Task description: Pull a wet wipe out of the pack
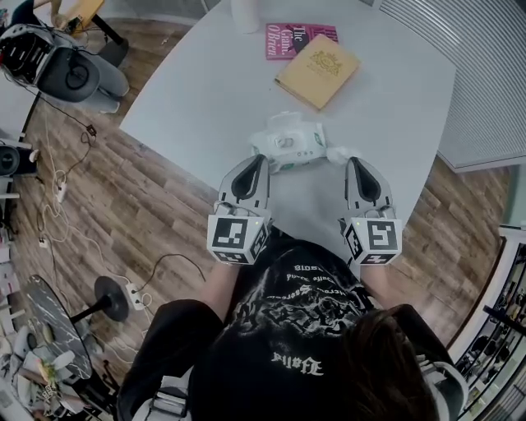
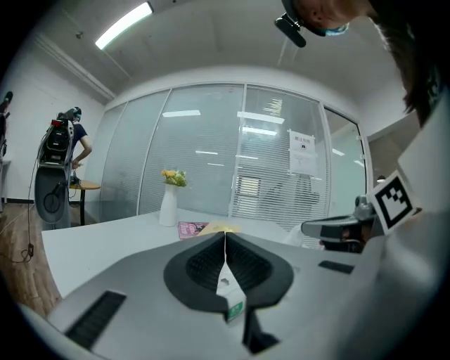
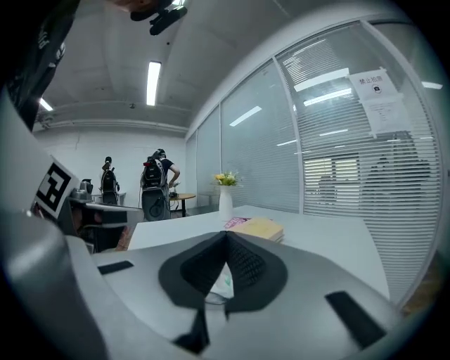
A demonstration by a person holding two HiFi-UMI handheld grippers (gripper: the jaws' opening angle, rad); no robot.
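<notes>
The white table (image 1: 205, 90) runs off the top of the head view, which cuts short a vase (image 1: 245, 12). Near its front edge sits the pack (image 1: 288, 141), one end pinched in the closed left gripper (image 1: 256, 158). The right gripper (image 1: 353, 160) is clamped on a wipe (image 1: 339, 154), which its jaws mostly hide.

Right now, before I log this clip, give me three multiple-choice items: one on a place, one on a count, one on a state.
1. Where is the wet wipe pack? A) between the two gripper tips B) on a chair C) on the floor
2. How many books lie on the table? A) one B) two C) four
3. How do the grippers' jaws stand? A) both wide open B) only one closed C) both closed
1 A: left gripper and right gripper pinch its ends. 2 B: a yellow book and a pink book. 3 C: each gripper view shows them meeting.
</notes>
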